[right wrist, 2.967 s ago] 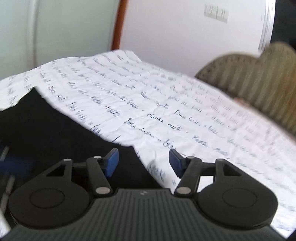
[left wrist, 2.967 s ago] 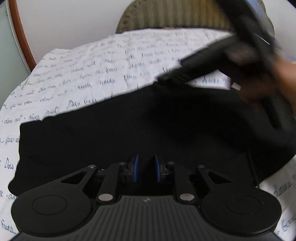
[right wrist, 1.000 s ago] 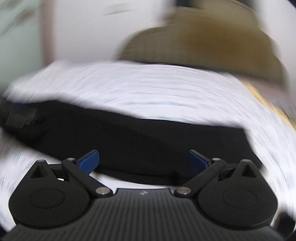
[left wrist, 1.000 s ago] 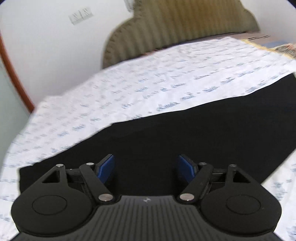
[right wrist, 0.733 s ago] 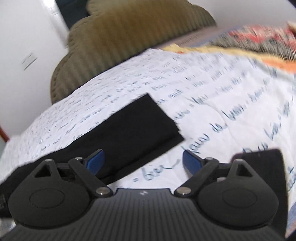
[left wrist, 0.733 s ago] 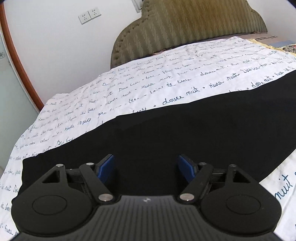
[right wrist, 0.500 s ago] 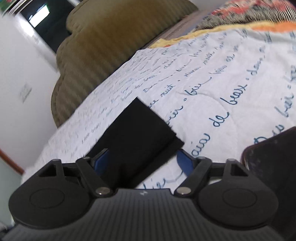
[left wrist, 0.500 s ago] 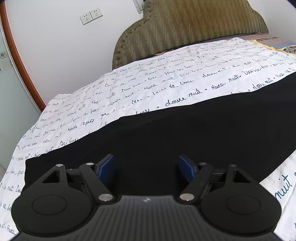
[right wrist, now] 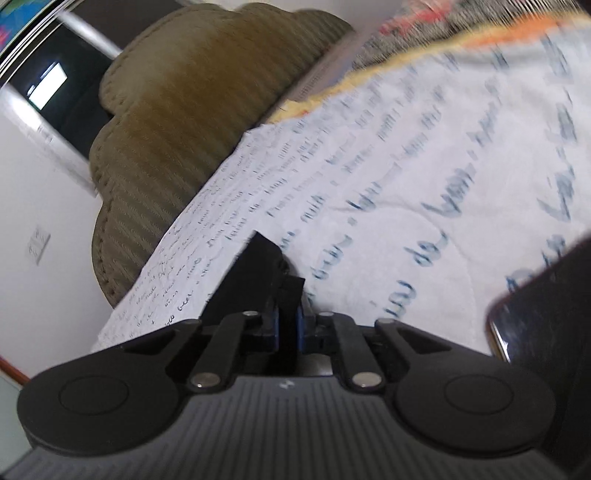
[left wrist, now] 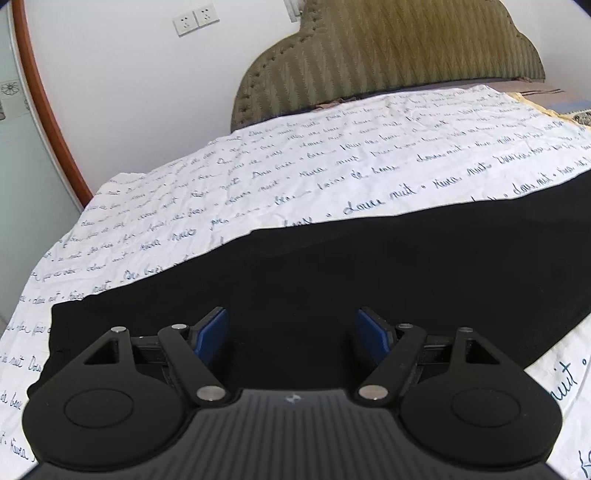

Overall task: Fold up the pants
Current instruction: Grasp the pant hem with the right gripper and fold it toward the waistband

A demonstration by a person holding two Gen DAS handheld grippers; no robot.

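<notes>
Black pants [left wrist: 332,266] lie flat as a long band across the white bedsheet with blue script [left wrist: 258,173]. My left gripper [left wrist: 291,336] is open and empty, its blue pads wide apart just above the near part of the pants. In the right wrist view my right gripper [right wrist: 288,325] is shut on the end corner of the pants [right wrist: 255,273], with black cloth pinched between the blue pads. The view is tilted and blurred.
An olive padded headboard [left wrist: 388,62] stands at the far end of the bed. A dark phone-like slab [right wrist: 543,314] lies on the sheet at the right gripper's right. A patterned orange blanket [right wrist: 480,22] lies beyond the sheet. A white wall with sockets [left wrist: 195,18] is behind.
My right gripper swung to the end of the pants and shut on its corner. My left gripper opened about three seconds ago and now stays open and almost still.
</notes>
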